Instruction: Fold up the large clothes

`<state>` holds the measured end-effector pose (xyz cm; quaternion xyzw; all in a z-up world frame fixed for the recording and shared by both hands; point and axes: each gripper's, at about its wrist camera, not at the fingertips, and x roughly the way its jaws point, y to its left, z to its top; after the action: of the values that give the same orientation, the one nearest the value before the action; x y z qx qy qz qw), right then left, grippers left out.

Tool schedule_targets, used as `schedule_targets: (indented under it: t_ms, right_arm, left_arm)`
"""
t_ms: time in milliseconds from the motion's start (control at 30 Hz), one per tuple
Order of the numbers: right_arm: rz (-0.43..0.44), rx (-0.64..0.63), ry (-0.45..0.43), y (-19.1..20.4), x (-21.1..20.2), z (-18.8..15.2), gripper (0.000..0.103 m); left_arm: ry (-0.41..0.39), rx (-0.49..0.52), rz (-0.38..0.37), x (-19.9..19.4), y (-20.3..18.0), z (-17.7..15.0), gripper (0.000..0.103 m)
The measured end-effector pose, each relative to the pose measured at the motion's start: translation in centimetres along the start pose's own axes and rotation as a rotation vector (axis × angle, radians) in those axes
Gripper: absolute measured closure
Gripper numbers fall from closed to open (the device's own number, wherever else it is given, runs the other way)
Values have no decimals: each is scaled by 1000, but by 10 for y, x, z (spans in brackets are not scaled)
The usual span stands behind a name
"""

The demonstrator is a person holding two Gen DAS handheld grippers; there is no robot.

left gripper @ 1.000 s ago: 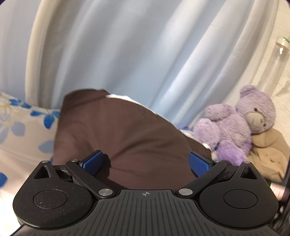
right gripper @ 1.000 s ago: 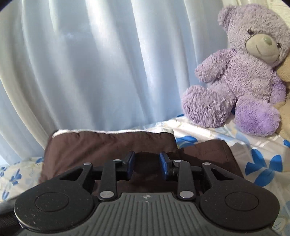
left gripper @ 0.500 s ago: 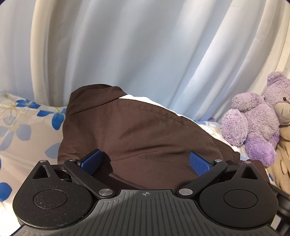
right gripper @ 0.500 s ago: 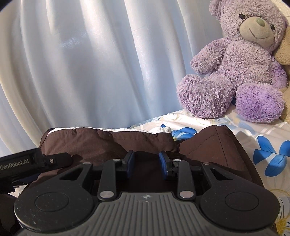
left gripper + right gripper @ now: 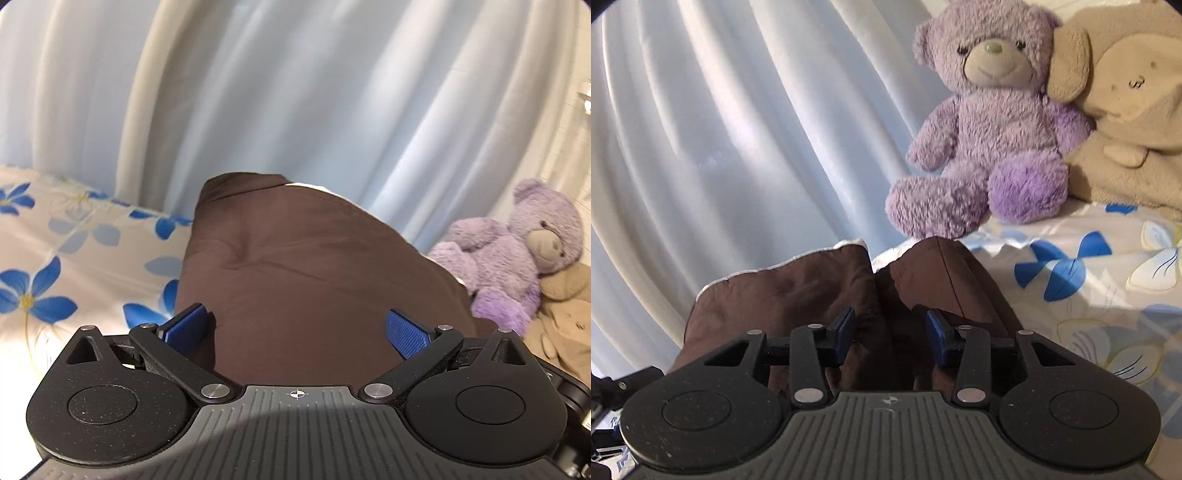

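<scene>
While the folded dark-brown cloth garment (image 5: 314,280) lies on the blue-flowered bedsheet (image 5: 55,266), we note left gripper (image 5: 297,328) fingers spread wide; right gripper (image 5: 890,328) jaws, just opening, flank its folds without pinching.

Brown garment (image 5: 314,280), blue-flowered white bedsheet (image 5: 74,266)

Bare floral sheet (image 5: 74,258) left of the brown garment (image 5: 306,288); curtain (image 5: 295,92) behind, 2 plush toys (image 5: 993,147) right.

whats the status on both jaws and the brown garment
Left gripper jaws wide open over brown garment. Right gripper jaws just opening, fabric between, pads clear. Purple bear beyond, not blocking.
</scene>
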<state>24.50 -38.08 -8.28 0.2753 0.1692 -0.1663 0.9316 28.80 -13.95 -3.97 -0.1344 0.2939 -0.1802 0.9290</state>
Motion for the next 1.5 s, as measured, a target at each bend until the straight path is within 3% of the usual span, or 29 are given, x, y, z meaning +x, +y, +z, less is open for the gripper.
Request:
schedule_targets:
  t_ms: [133, 267, 333, 400, 500, 600, 733, 767, 867, 1100, 1233, 1500]
  right_arm:
    - [30, 55, 58, -7, 5, 7, 58]
    - [54, 67, 196, -21, -15, 37, 52]
    - [61, 50, 217, -37, -33, 47, 28]
    - [47, 48, 266, -56, -39, 51, 27]
    - [126, 109, 423, -78, -23, 40, 28]
    - [159, 145, 493, -83, -4, 29, 35]
    - [214, 140, 505, -76, 2, 25, 67]
    - [226, 124, 509, -70, 2, 23, 70]
    - [241, 65, 501, -43, -4, 28, 71]
    - [380, -62, 521, 34, -2, 36, 75]
    - [397, -19, 570, 58, 20, 22, 75]
    - [513, 11, 662, 105, 56, -8, 73]
  left_arm:
    - [57, 4, -43, -8, 10, 13, 0]
    - [183, 6, -180, -19, 44, 29, 0]
    - [241, -8, -228, -20, 61, 31, 0]
    - [286, -43, -292, -16, 71, 30, 0]
    - [326, -72, -326, -4, 70, 25, 0]
    - [314, -68, -309, 4, 69, 24, 0]
    - [322, -67, -323, 3, 73, 26, 1]
    - [324, -59, -322, 3, 74, 28, 3]
    - [322, -55, -321, -1, 80, 34, 4]
    - [260, -70, -285, -18, 102, 55, 7]
    - [224, -88, -230, -29, 122, 67, 7]
    - [176, -90, -101, -49, 155, 81, 7]
